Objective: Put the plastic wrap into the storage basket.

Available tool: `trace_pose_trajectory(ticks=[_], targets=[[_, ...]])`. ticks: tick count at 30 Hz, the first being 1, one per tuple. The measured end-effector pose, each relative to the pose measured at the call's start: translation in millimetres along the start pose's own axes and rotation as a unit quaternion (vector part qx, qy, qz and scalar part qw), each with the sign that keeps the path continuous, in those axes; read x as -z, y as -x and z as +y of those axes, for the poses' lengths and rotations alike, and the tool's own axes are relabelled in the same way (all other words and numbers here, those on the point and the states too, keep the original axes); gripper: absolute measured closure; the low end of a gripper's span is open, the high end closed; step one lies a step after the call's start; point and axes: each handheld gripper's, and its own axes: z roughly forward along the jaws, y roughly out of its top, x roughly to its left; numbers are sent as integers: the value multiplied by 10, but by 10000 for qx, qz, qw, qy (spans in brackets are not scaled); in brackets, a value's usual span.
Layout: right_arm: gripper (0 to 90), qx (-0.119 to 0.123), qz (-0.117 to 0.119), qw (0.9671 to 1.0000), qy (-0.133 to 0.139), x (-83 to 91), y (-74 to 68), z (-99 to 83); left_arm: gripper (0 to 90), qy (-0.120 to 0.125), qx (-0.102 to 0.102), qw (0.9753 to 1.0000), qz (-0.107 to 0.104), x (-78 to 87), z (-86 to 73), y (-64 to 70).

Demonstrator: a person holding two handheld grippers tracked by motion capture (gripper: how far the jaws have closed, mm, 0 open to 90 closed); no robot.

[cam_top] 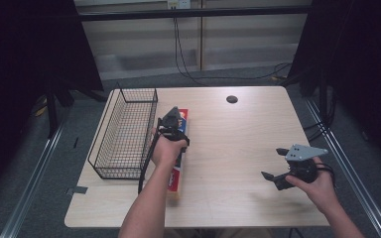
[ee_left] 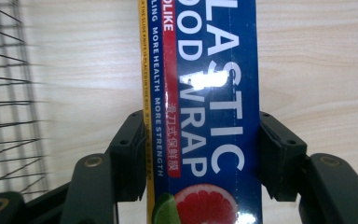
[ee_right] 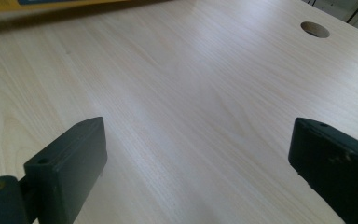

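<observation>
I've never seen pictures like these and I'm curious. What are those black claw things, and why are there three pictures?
A person sits at a wooden table and holds a pair of black tongs in each hand. One camera looks down from above. The other two cameras ride on the tongs themselves, so you look along their jaws.

The left tongs have a jaw on each side of a long blue box of plastic wrap, and both jaws seem to press against it. The box lies on the table beside a black wire basket.

The right tongs are open and hold nothing. Their own camera sees bare wood between the jaws and a round hole in the table farther off.
</observation>
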Motion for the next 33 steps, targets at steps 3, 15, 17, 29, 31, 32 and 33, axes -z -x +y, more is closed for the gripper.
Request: trace_pose_trajectory(ticks=[3, 15, 17, 29, 31, 32, 33], targets=[[39, 14, 2, 10000, 8, 5, 1, 5, 434, -91, -47, 9999, -34, 57, 4, -28], [39, 52, 32, 10000, -4, 6, 2, 1, 410, -85, 37, 9999, 47, -144, -86, -83], [40, -4, 24, 10000, 2, 5, 6, -3, 403, -31, 71, 9999, 72, -147, -82, -77], [39, 30, -35, 10000, 38, 7, -6, 15, 365, 290, 217, 9993, 132, -283, 8, -61], [40, 60, -45, 10000, 42, 12, -1, 11, 418, 307, 173, 9991, 236, -275, 8, -30], [39, 51, -35, 10000, 53, 14, 3, 9, 422, 194, 150, 9994, 230, -262, 14, -31], [40, 42, -41, 10000, 49, 14, 5, 8, 424, 156, 212, 9995, 173, -255, 11, -37]])
